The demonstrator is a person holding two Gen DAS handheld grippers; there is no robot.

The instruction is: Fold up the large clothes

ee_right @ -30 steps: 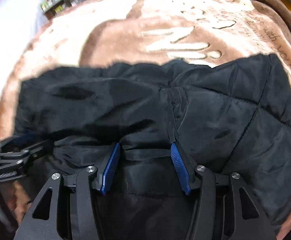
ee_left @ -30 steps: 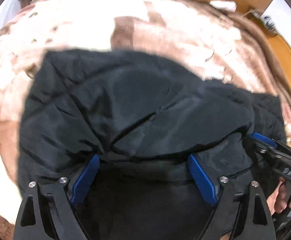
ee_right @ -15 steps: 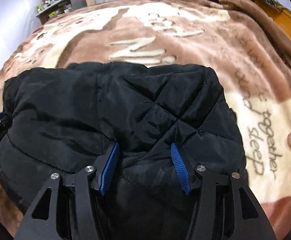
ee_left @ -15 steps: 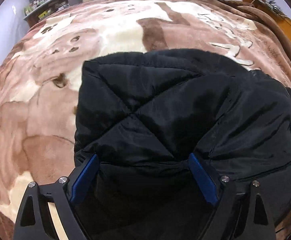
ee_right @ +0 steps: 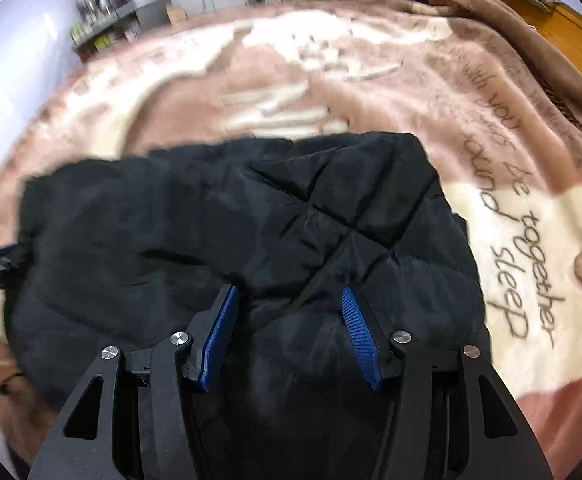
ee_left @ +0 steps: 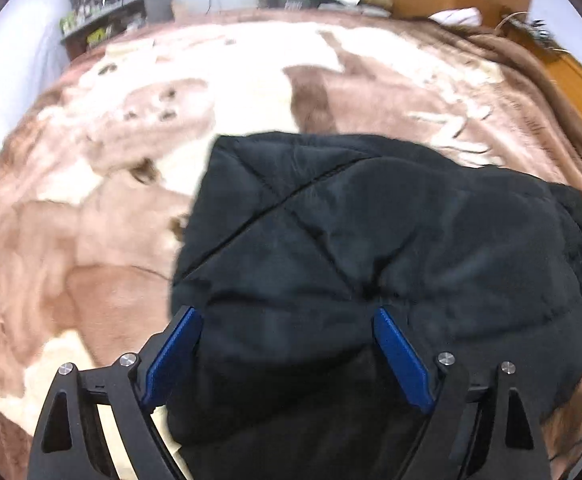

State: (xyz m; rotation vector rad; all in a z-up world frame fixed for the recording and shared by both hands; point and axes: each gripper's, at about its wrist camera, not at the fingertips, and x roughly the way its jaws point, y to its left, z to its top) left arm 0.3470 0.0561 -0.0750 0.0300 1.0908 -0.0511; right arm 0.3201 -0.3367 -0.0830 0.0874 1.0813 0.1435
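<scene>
Black and puffy, the big quilted coat [ee_left: 371,248] is lying in a thick bundle on the bed, on top of a soft brown and cream blanket [ee_left: 91,220]. It is sitting nearer the bed's near edge than its far edge, and blanket is showing past it on the left, the far side and the right.

At the coat's left end, the left gripper [ee_left: 287,340] is holding its jaws wide apart, with a fat fold of coat bunched between the blue pads [ee_left: 171,352]. The pads are pressing into the padding, so it is looking like a hold on a thick bit.

At the coat's right end, the right gripper [ee_right: 287,332] is clamping its jaws, about half way shut, on another fold of the coat's near edge.

Both ends are being held at once, so this is looking like the folding step, with the near edge being carried over. The pictures are a little blurry.

Next, both grippers are probably needing to lay the held edge down flat and even on the coat, then let go together so the puffy fold is not springing back.
</scene>
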